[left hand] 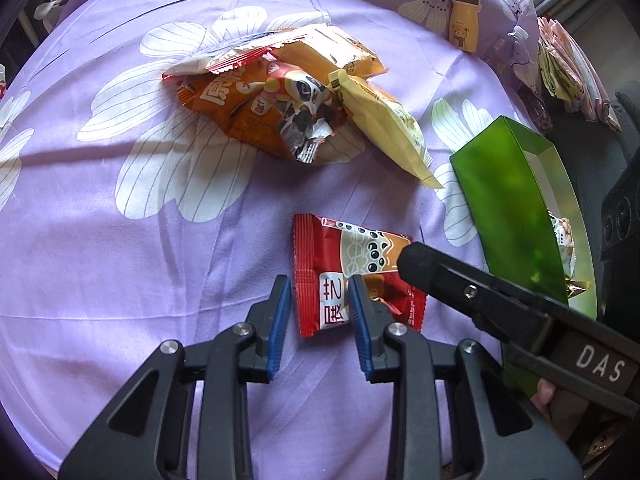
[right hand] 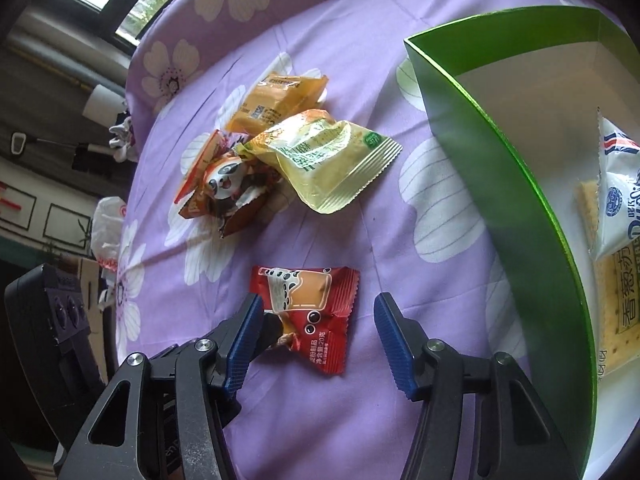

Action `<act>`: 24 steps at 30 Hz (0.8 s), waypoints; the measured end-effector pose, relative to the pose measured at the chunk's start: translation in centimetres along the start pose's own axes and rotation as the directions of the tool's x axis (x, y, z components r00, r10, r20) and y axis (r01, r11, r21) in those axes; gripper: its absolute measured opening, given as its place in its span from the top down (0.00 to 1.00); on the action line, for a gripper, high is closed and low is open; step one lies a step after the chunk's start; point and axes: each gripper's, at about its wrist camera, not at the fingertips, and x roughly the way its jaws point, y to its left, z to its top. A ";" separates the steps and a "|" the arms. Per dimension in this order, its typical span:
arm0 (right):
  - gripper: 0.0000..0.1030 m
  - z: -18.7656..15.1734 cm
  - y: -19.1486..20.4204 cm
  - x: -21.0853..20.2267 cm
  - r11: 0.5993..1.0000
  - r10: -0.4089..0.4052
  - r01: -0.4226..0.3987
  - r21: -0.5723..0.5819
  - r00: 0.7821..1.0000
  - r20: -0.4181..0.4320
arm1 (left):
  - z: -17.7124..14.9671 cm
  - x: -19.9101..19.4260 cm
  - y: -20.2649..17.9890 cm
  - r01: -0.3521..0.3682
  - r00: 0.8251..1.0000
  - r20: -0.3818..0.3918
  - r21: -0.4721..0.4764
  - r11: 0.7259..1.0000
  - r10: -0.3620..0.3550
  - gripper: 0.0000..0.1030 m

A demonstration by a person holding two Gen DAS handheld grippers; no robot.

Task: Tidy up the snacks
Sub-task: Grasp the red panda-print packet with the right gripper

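A red snack packet with a bubble-tea picture lies flat on the purple floral cloth; it also shows in the right wrist view. My left gripper is open, its jaws straddling the packet's near left part. My right gripper is open wide around the same packet; one of its fingers reaches in from the right in the left wrist view. A green box stands to the right and holds cracker packets. A pile of orange, panda and yellow packets lies farther back; it also shows in the right wrist view.
A small bear-print bottle stands at the cloth's far right edge. More wrapped items lie beyond the table's right edge. A black device sits off the table's left side in the right wrist view.
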 end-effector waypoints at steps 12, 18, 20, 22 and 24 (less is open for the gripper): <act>0.48 -0.1 -0.7 1.2 0.998 0.050 -0.049 0.035 0.998 -0.026 | -0.1 0.5 -0.9 -0.015 1.000 0.016 0.037 0.999 0.014 0.68; 0.48 -0.2 -0.1 1.0 0.998 0.048 -0.048 0.028 0.999 -0.015 | -0.2 0.3 -1.7 -0.035 0.999 0.030 0.070 0.997 0.033 0.71; 0.48 -0.2 0.0 0.7 0.999 0.048 -0.048 0.026 0.999 -0.007 | -0.2 0.3 -1.9 -0.044 0.999 0.032 0.078 0.996 0.041 0.71; 0.48 -0.2 0.3 0.5 0.999 0.045 -0.045 0.016 0.999 0.000 | -0.1 0.3 -2.1 -0.048 0.998 0.036 0.085 0.995 0.045 0.71; 0.48 -0.4 0.6 0.0 0.999 0.038 -0.038 0.009 0.999 0.015 | -0.1 0.2 -2.3 -0.048 0.998 0.034 0.091 0.995 0.045 0.71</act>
